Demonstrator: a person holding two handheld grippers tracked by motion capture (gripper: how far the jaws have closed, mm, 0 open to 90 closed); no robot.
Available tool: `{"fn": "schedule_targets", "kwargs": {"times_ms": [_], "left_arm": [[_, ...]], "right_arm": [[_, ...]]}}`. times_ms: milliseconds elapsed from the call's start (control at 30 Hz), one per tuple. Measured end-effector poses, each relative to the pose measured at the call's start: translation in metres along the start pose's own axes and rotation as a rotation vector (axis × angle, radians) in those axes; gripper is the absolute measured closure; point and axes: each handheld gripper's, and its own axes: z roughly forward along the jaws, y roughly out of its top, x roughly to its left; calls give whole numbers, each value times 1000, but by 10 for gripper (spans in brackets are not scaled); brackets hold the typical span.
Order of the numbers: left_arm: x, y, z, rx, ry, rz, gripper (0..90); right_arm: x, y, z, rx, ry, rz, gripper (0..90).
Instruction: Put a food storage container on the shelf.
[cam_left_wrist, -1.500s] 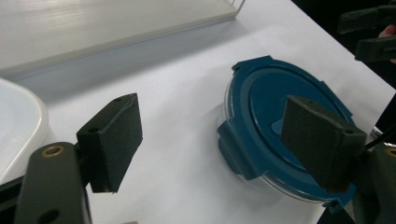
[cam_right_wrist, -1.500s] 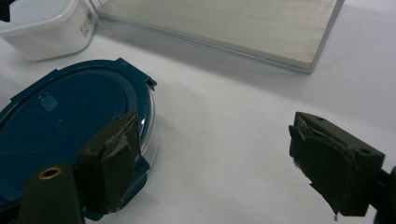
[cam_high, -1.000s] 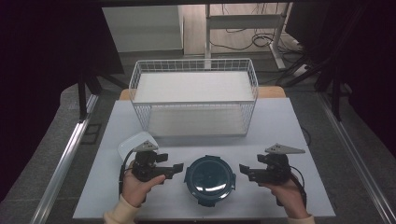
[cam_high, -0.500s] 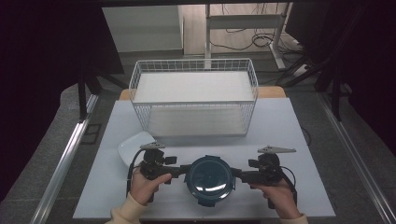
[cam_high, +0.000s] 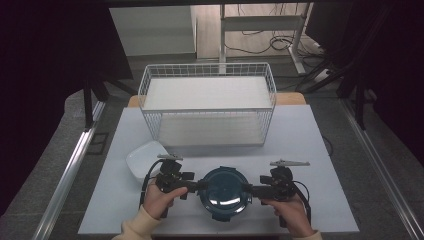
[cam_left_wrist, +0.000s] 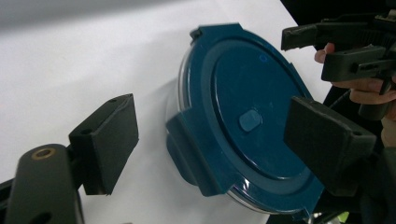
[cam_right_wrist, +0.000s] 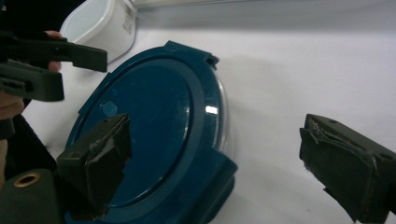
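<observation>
A round clear container with a dark blue clip-on lid sits at the table's front middle. My left gripper reaches in from its left, level with the table. In the left gripper view this gripper is open, with the lid's near clip tab between the jaws and untouched. My right gripper comes in from the opposite side. In the right gripper view it is open astride the other clip tab; its jaws have just been opening and the pads stand off the tab.
A white tub rests just behind the left hand, also seen as the white tub. A white wire basket spans the back of the white table. The table's front edge lies close under both hands.
Both grippers have come inward and a little lower, from either side of the container to its lid's edges. The container has not moved.
</observation>
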Motion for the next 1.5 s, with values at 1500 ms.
{"fn": "schedule_targets", "kwargs": {"times_ms": [1500], "left_arm": [[7,-18,23,42,-109,-254,321]], "right_arm": [[9,-32,21,-23,77,316,300]]}}
